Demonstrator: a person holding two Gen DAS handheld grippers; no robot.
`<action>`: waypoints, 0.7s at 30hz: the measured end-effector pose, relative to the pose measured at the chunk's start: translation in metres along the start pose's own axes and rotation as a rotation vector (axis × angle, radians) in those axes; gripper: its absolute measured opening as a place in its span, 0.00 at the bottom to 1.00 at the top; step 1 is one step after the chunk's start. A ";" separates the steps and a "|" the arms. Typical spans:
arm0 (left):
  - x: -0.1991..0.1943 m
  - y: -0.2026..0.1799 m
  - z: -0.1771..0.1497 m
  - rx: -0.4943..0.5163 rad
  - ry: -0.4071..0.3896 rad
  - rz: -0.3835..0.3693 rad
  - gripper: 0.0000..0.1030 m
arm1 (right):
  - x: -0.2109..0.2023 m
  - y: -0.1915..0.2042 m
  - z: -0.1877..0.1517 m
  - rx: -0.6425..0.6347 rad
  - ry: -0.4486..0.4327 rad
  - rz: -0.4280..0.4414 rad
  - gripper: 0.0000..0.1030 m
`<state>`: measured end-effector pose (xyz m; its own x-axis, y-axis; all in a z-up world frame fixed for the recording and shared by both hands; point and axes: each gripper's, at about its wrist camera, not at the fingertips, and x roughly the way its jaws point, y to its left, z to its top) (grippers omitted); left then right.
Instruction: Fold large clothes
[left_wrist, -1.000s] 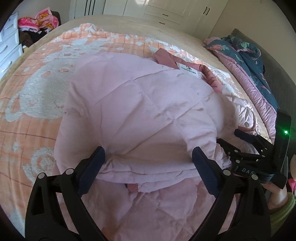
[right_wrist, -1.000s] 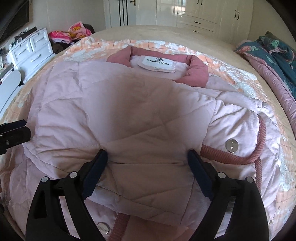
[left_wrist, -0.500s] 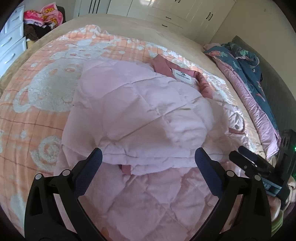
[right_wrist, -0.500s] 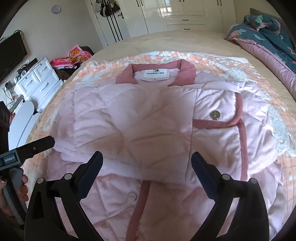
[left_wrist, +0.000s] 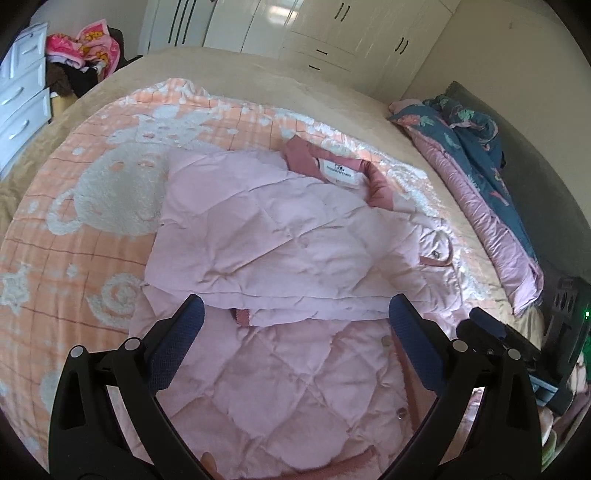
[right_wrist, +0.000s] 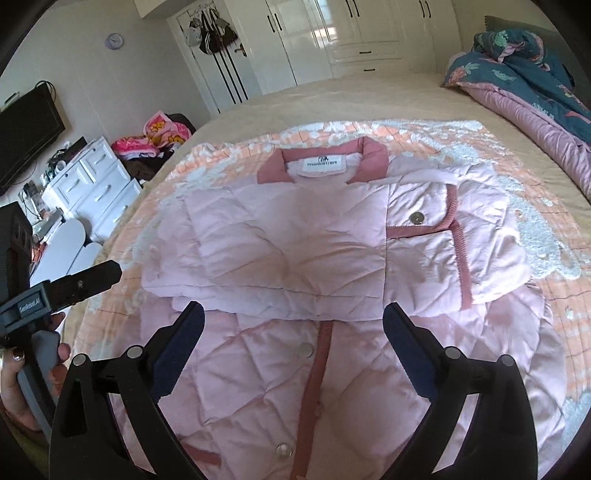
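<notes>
A pale pink quilted jacket (left_wrist: 280, 251) with a darker pink collar (left_wrist: 303, 157) lies on the bed, its sleeves folded across the chest. It also shows in the right wrist view (right_wrist: 295, 258), with its white neck label (right_wrist: 323, 164) and dark pink trim. My left gripper (left_wrist: 295, 317) is open and empty, held above the jacket's lower half. My right gripper (right_wrist: 293, 321) is open and empty, also above the lower half. The right gripper shows at the right edge of the left wrist view (left_wrist: 517, 343); the left gripper shows at the left of the right wrist view (right_wrist: 66, 288).
The jacket rests on an orange and white blanket (left_wrist: 92, 206) over a beige bed (right_wrist: 369, 99). A blue and pink quilt (left_wrist: 476, 155) is bunched at the right. White drawers (right_wrist: 88, 184) and a pile of clothes (right_wrist: 159, 136) stand at the left; wardrobes (right_wrist: 351, 33) at the back.
Both grippers have pulled back and up from the folded jacket, so more of the jacket and the bed shows. The jacket lies still with its sleeves folded in.
</notes>
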<state>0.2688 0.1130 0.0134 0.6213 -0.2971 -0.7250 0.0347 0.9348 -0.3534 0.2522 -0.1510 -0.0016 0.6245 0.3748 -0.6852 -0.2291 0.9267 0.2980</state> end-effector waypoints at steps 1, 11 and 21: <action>-0.003 -0.001 0.000 0.003 -0.003 -0.007 0.91 | -0.004 0.000 0.000 0.000 -0.005 -0.001 0.96; -0.037 -0.025 0.002 0.054 -0.080 -0.036 0.91 | -0.065 -0.003 -0.009 0.016 -0.103 -0.016 0.96; -0.069 -0.050 -0.004 0.092 -0.132 -0.144 0.91 | -0.116 -0.015 -0.022 0.044 -0.175 -0.035 0.96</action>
<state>0.2215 0.0861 0.0787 0.7019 -0.4064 -0.5850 0.1982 0.9003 -0.3876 0.1668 -0.2077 0.0588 0.7528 0.3276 -0.5710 -0.1739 0.9355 0.3075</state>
